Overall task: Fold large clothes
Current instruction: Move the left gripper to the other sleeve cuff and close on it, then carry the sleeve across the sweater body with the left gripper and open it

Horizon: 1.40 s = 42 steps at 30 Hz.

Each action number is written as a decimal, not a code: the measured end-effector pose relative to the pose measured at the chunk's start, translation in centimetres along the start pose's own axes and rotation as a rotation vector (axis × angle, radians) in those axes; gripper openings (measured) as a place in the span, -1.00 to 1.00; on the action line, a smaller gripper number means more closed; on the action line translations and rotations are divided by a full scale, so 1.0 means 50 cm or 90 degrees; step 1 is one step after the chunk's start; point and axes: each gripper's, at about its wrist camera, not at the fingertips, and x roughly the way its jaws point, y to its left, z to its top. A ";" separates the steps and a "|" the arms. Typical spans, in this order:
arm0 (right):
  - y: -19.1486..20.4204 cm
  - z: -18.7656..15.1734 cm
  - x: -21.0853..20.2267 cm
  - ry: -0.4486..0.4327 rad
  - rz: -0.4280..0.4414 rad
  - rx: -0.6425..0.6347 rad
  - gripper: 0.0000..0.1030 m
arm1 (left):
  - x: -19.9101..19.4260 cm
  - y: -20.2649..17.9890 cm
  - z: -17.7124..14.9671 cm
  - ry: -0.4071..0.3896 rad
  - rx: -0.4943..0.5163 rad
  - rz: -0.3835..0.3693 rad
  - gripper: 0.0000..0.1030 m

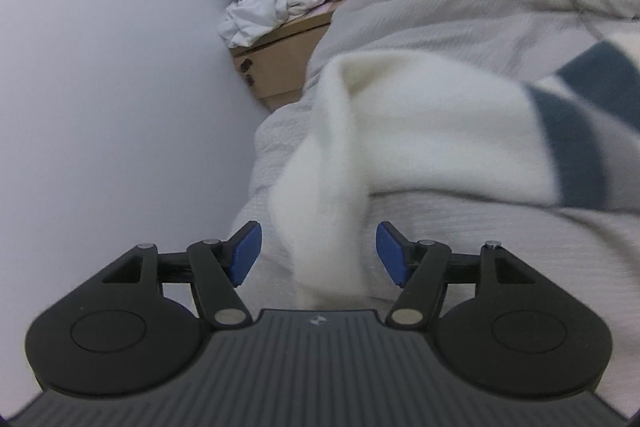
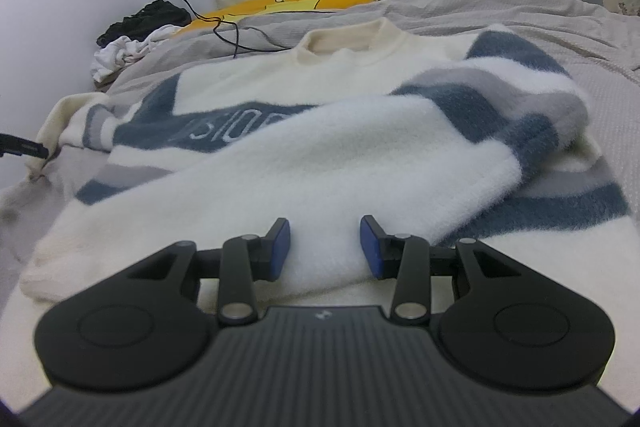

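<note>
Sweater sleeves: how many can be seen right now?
2. One sleeve is folded across the sweater's front, its end between the open right gripper pads. The other sleeve lies out at the left edge, between the left gripper's open pads.
</note>
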 end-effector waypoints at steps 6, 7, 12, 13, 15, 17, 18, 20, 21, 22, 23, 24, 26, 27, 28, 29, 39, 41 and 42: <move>0.009 0.002 0.005 0.003 -0.010 -0.005 -0.15 | 0.060 0.013 0.017 0.023 0.035 -0.006 0.34; 0.009 0.003 0.005 0.003 -0.010 -0.006 -0.15 | 0.067 0.014 0.025 0.028 0.049 -0.012 0.34; 0.004 0.006 -0.002 0.009 -0.005 -0.004 -0.15 | 0.089 0.032 0.063 0.084 0.062 -0.033 -0.49; 0.004 0.007 -0.002 0.011 -0.005 -0.002 -0.15 | 0.085 0.043 0.074 0.088 0.045 -0.035 -0.66; 0.004 0.009 -0.003 0.011 -0.006 0.004 -0.15 | 0.067 0.061 0.097 0.087 0.036 -0.041 -0.80; 0.004 0.010 -0.003 0.011 -0.007 0.000 -0.15 | 0.039 0.080 0.124 0.085 0.041 -0.041 -0.83; 0.004 0.011 -0.004 0.011 -0.007 -0.001 -0.15 | 0.023 0.091 0.140 0.086 0.035 -0.048 -0.83; 0.002 0.013 -0.007 0.011 -0.004 0.005 -0.15 | -0.021 0.118 0.174 0.081 0.018 -0.063 -0.84; -0.001 0.014 -0.008 0.011 -0.001 0.009 -0.15 | -0.047 0.128 0.193 0.075 0.020 -0.053 -0.84; -0.003 0.014 -0.010 0.010 0.001 0.011 -0.18 | -0.069 0.134 0.212 0.074 0.027 -0.044 -0.84; -0.004 0.014 -0.011 0.009 0.002 0.011 -0.18 | -0.090 0.140 0.225 0.074 0.026 -0.040 -0.84; -0.006 0.014 -0.013 0.009 0.003 0.010 -0.18 | -0.115 0.146 0.238 0.073 0.020 -0.039 -0.85; -0.007 0.015 -0.017 0.005 0.003 0.008 -0.18 | -0.172 0.158 0.269 0.061 0.006 -0.046 -0.85; -0.008 0.015 -0.020 0.002 0.004 0.007 -0.18 | -0.197 0.163 0.283 0.053 0.003 -0.051 -0.85; -0.009 0.015 -0.024 -0.001 0.002 0.006 -0.18 | -0.223 0.165 0.296 0.049 -0.002 -0.060 -0.85; -0.010 0.016 -0.028 -0.005 0.001 0.005 -0.18 | -0.250 0.163 0.307 0.046 -0.008 -0.072 -0.85; -0.035 0.030 -0.077 -0.036 -0.002 0.028 -0.18 | -0.534 0.041 0.382 0.015 -0.007 -0.211 -0.85; -0.040 0.037 -0.086 -0.048 0.003 0.036 -0.17 | -0.592 0.002 0.389 0.007 0.003 -0.244 -0.85; -0.041 0.042 -0.092 -0.055 0.007 0.038 -0.17 | -0.621 -0.019 0.391 0.002 0.009 -0.258 -0.85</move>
